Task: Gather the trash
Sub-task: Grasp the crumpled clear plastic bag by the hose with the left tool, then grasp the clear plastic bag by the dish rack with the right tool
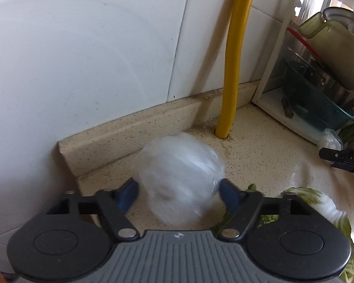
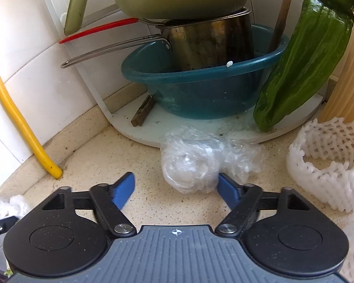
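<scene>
glossy white wall tiles (image 1: 87,47) with thin grey joints rise behind a speckled beige stone desk (image 1: 259,146), edged by a low upstand (image 1: 134,127) of the same stone. a yellow hose (image 1: 233,59) runs down the wall and passes through a hole in the desk. a white corner shelf (image 2: 200,127) stands at the right. soft daylight glints off the tiles.

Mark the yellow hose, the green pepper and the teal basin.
yellow hose (image 1: 232,70), left wrist view, on its mid-length in front of the tiles.
green pepper (image 2: 304,63), right wrist view, on the middle of its body.
teal basin (image 2: 200,94), right wrist view, on its front outer wall.
</scene>
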{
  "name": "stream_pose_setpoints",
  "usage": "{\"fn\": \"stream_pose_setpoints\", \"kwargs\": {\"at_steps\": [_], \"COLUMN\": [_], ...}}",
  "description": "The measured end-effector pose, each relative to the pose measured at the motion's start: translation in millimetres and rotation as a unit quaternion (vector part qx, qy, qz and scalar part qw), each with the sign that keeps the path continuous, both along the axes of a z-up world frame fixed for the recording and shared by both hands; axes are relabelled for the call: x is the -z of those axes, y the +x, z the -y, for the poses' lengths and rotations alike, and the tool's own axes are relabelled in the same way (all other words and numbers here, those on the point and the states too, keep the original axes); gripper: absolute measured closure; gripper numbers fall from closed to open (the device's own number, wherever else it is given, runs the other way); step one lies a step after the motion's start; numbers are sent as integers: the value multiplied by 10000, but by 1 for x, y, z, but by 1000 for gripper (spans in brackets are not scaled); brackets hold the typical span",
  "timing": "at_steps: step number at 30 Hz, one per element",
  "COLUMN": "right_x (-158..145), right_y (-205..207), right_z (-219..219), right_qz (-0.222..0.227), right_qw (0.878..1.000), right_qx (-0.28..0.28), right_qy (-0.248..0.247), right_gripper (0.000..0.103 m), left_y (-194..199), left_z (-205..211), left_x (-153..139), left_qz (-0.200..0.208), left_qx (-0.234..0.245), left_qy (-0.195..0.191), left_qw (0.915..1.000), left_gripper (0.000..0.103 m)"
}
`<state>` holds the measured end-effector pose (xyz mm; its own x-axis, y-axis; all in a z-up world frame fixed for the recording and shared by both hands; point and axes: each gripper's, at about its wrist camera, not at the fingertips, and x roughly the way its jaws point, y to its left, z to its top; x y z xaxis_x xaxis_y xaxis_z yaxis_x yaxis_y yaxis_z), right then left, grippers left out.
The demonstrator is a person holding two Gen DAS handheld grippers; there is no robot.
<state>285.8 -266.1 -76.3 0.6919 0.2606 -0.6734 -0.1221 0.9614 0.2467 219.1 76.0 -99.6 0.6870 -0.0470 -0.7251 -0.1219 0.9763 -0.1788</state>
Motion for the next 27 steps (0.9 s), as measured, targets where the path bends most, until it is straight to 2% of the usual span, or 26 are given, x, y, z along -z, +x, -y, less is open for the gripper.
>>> {"fn": "stream_pose_setpoints", "kwargs": {"at_steps": [1, 2, 3, 5, 9, 17, 22, 25, 27], "right_x": [0, -1, -2, -2, -3, -18, -33, -40, -41], "right_y": [1, 2, 3, 3, -3, -28, -44, -52, -50], "right_z": [1, 2, 3, 6, 9, 7, 4, 1, 3], "right_qz": [-11, -33, -59, -90, -127, -69, 62, 176, 187], "right_qw": [10000, 10000, 9999, 9994, 9986, 9955, 9939, 9946, 9956], "right_qx": [-10, -35, -71, -143, -221, -444, -563, -612, -502], "right_qy": [19, 50, 113, 292, 456, 833, 951, 825, 765], "right_gripper": [31, 37, 45, 52, 57, 57, 57, 57, 51], "left_y": [2, 2, 1, -1, -8, -25, -35, -37, -38], "left_z": [2, 3, 3, 3, -1, -8, -4, -5, -5], "left_x": [-1, -3, -4, -7, -16, -29, -32, -32, -31], "left_qz": [-24, -49, -29, 0, 64, 195, 255, 261, 264], "left_qx": [30, 81, 116, 152, 157, 132, 200, 205, 198], "left_qy": [86, 69, 7, -27, -173, -584, -591, -636, -608], "left_qw": [10000, 9999, 9999, 9999, 9997, 9980, 9977, 9974, 9976], "left_gripper": [58, 62, 63, 64, 64, 64, 64, 64, 64]}}
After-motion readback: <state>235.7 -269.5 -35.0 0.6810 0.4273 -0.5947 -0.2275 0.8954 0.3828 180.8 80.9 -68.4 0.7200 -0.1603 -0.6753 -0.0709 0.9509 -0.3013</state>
